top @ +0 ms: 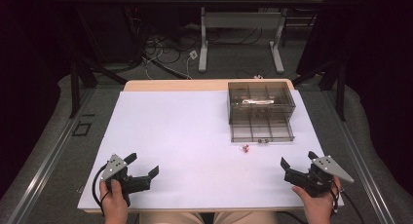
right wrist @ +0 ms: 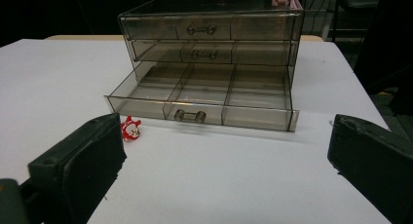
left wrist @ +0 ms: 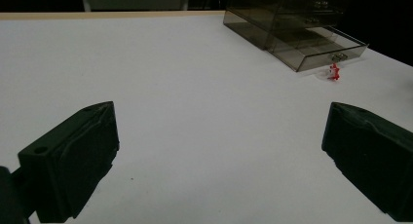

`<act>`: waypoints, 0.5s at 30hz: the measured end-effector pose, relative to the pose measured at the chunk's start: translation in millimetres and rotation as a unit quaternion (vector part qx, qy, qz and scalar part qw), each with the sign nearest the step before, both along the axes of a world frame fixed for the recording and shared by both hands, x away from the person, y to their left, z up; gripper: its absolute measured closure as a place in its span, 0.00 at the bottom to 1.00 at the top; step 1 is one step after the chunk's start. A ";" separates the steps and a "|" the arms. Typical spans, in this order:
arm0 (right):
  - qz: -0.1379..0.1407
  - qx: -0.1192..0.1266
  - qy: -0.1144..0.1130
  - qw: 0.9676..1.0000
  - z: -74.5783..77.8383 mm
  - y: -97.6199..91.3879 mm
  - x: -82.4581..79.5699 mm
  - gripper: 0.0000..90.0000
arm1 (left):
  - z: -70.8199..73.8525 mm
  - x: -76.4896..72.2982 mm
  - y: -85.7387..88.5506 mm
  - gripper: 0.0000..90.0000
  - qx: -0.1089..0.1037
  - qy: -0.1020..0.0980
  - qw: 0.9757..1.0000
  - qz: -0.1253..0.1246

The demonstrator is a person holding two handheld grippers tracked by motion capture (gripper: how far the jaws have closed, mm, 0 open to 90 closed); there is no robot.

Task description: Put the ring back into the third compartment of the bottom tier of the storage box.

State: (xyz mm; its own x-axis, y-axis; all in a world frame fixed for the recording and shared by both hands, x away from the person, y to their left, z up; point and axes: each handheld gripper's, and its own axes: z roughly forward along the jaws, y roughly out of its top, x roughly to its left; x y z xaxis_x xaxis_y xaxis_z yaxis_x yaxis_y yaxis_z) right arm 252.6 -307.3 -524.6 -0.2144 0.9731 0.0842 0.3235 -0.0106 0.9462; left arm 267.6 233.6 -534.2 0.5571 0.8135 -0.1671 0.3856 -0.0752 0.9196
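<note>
Table [top: 185, 136]: white top with a wooden far edge; it carries everything below; the widest thing in the high view.
Drawer unit [top: 261, 101]: smoky clear plastic chest at the far right of the table; long axis runs left to right; its front faces the near edge; three drawers stacked, each with a small metal handle.
Bottom drawer [right wrist: 199, 95]: pulled out toward the near side; split into three compartments side by side; long axis left to right, same as the chest; handle at the middle of its front wall.
Left gripper [top: 144, 171]: held in the person's left hand at the near left corner; jaws spread wide with bare table between them; nothing held, nothing touched; it points right and slightly far, toward the chest.
Right gripper [top: 297, 161]: held in the right hand at the near right corner; jaws set wide apart, gripping nothing; it points far and left, at the pulled-out drawer.
Red figure [right wrist: 130, 128]: tiny red-and-white piece on the table, just near of the bottom drawer's left front corner, apart from it; too small to tell which way it faces; well apart from both grippers.
</note>
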 end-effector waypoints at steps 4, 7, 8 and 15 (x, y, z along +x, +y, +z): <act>0.003 0.001 0.005 1.000 -2.4 1.7 4.7 0.02 | -1.8 0.0 -2.1 0.00 0.000 0.004 1.000 0.001; 0.005 -0.003 0.000 1.000 -4.2 4.0 5.6 0.05 | -1.5 -0.3 -2.1 0.00 0.002 0.003 1.000 -0.002; 0.010 -0.010 0.008 1.000 -4.2 6.5 5.3 0.06 | -0.8 -0.6 -2.4 0.00 0.001 0.001 1.000 -0.003; 0.029 -0.023 0.002 0.999 -3.3 17.3 7.9 0.14 | 0.0 -4.0 -1.0 0.00 0.003 -0.002 1.000 -0.004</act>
